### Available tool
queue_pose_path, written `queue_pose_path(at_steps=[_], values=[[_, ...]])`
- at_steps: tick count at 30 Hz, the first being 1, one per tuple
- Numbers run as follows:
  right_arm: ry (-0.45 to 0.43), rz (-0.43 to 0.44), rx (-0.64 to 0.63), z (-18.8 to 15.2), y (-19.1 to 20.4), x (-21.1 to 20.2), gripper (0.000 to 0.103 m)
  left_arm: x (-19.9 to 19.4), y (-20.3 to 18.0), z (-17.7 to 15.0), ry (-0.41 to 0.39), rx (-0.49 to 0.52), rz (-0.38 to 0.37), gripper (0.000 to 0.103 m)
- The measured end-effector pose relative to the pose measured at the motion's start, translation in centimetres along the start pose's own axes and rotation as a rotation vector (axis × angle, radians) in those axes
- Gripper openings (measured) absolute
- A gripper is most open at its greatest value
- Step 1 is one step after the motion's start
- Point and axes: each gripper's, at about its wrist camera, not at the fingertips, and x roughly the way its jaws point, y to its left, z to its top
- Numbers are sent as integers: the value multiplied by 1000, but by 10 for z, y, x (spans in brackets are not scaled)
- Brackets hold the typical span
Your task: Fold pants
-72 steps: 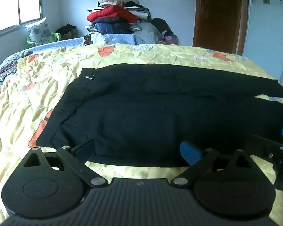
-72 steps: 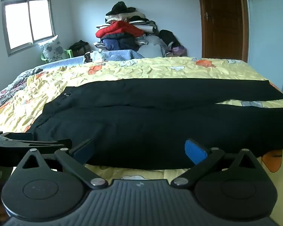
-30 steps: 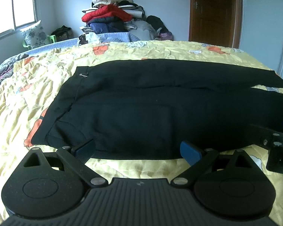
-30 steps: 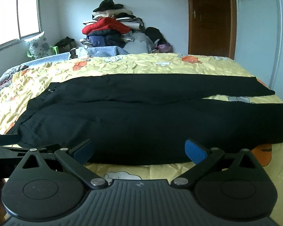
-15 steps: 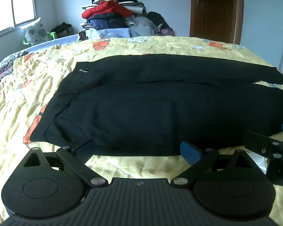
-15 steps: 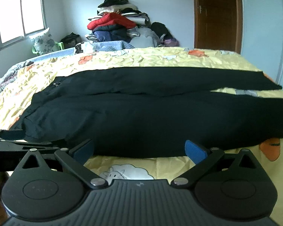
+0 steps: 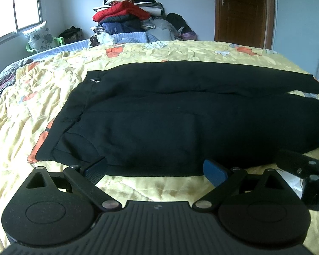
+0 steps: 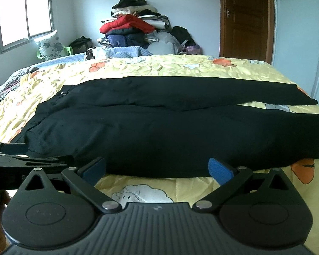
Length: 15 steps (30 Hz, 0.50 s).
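Observation:
Black pants (image 7: 170,114) lie flat across the yellow bed, waistband at the left, both legs running to the right; they also show in the right wrist view (image 8: 170,127). My left gripper (image 7: 155,172) is open and empty, just short of the pants' near edge by the waist. My right gripper (image 8: 157,172) is open and empty at the near edge of the front leg. Each gripper shows at the side of the other's view: the right one (image 7: 304,165), the left one (image 8: 27,161).
The yellow patterned bedspread (image 7: 32,106) covers the bed. A pile of clothes (image 7: 127,19) is stacked at the far side. A brown door (image 7: 242,10) is at the back right, a window (image 8: 24,14) at the left. The bed's right edge meets a white wall (image 8: 299,42).
Both views have shifted slightly, and both grippers sit close to the pants' near edge. Both stay open and empty.

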Motion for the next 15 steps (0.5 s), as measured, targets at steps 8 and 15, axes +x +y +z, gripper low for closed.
queue_pose_path(at_steps=[8, 15], values=[[1, 8, 2, -1, 0, 0, 103, 0, 1, -1, 3, -3, -4, 98], [-3, 10, -15, 0, 1, -1, 103, 0, 1, -1, 5, -7, -4, 98]])
